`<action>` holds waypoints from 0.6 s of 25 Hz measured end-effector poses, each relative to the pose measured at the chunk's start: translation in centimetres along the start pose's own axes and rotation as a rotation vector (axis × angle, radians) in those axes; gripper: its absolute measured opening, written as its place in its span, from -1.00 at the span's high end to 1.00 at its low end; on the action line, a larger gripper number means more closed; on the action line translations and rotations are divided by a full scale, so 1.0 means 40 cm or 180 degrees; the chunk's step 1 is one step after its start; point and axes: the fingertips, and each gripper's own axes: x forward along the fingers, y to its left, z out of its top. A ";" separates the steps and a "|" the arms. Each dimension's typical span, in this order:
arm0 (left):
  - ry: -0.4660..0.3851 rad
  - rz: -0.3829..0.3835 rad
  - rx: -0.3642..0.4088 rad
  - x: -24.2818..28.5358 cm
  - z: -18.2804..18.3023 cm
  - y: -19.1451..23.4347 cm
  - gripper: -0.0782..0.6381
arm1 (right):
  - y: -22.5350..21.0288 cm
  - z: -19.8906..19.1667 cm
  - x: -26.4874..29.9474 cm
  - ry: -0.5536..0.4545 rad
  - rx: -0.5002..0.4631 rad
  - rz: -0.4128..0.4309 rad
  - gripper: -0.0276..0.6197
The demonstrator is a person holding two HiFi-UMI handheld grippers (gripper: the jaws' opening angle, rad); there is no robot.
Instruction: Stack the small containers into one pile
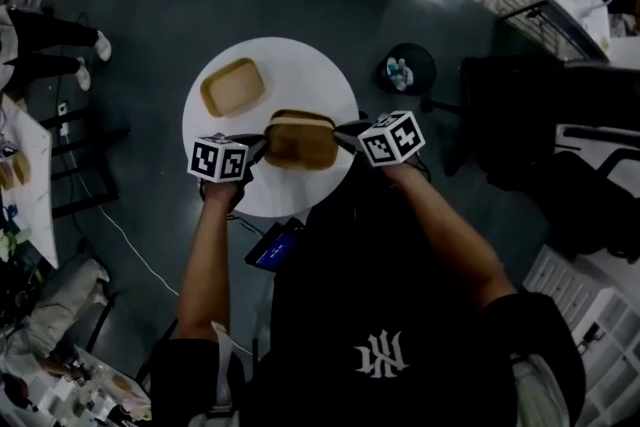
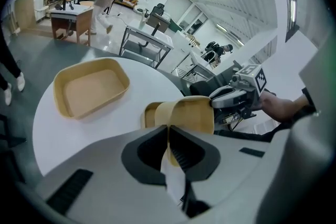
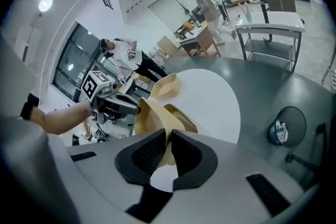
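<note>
The left gripper [image 2: 169,136] is seen with its jaws all but closed, pinched on the thin rim of a tan container [image 2: 186,115] at one short end. The right gripper [image 3: 169,139] is likewise nearly closed, with the wall of the same container [image 3: 152,118] clamped between its pads at the opposite end. In the head view the container [image 1: 300,140] is carried between the left gripper [image 1: 258,150] and the right gripper [image 1: 345,133].

A second container [image 2: 149,113] is seen just beneath and behind the held one, its rim partly covered; whether the two touch cannot be told.

The held container is placed over the near half of the round white table [image 1: 300,65], not far from the near edge. The right gripper is positioned at the table's right edge, the left gripper near its lower-left edge. Bare tabletop is left beyond the container and to the right. A loose container [image 1: 232,86] is set on the far left part of the table, apart from the held one, with a strip of bare white between them. A bin [image 1: 405,70] stands on the dark floor beyond the right edge.

The held container's long axis is laid left to right, from one gripper to the other, mouth upward. The loose container is also mouth up, its long axis slanted from lower left to upper right.
</note>
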 end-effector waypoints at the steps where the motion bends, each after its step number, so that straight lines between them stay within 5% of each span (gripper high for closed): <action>1: 0.0020 -0.0003 -0.0010 0.004 -0.002 0.004 0.73 | -0.003 0.001 0.004 -0.0010 0.0046 0.0003 0.75; 15: 0.0284 0.0069 -0.0004 0.040 -0.013 0.033 0.73 | -0.031 -0.030 0.036 0.0051 0.0328 -0.0005 0.75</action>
